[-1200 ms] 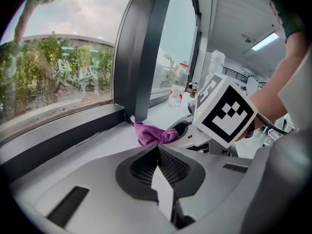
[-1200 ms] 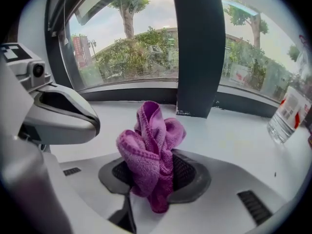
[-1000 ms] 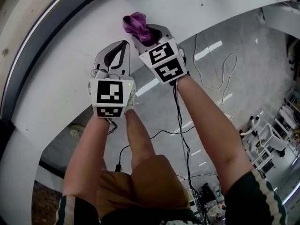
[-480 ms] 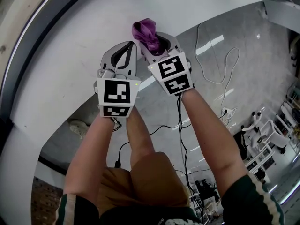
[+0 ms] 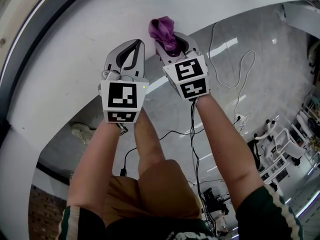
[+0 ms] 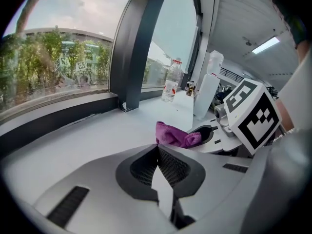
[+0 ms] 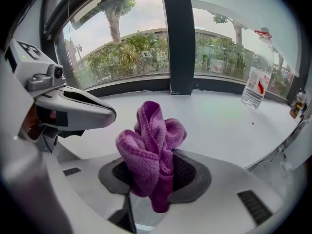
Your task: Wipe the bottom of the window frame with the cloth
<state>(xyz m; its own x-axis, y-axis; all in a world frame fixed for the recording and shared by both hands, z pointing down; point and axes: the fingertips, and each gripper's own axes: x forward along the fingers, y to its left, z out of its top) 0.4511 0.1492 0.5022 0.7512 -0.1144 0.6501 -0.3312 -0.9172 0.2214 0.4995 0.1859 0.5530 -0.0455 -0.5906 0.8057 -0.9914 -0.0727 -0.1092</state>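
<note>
A crumpled purple cloth (image 5: 162, 29) sticks out of my right gripper (image 5: 168, 40), which is shut on it above the white window sill (image 5: 70, 79). In the right gripper view the cloth (image 7: 151, 147) bunches up from the right gripper (image 7: 157, 175), with the dark bottom rail of the window frame (image 7: 141, 85) beyond the sill. My left gripper (image 5: 136, 44) is just left of the right one, shut and holding nothing. In the left gripper view the left gripper (image 6: 157, 149) hovers over the sill, with the cloth (image 6: 174, 134) to its right and the frame's bottom rail (image 6: 58, 115) ahead on the left.
A water bottle (image 7: 256, 87) stands on the sill to the right, next to a white spray bottle (image 6: 209, 84). A dark upright post (image 7: 178, 38) splits the window. Cables (image 5: 235, 79) trail over the floor below, and chairs (image 5: 280, 154) stand at the lower right.
Both grippers have moved a little to the right and further over the sill, the right one carrying the cloth. Neither has changed its grip.
</note>
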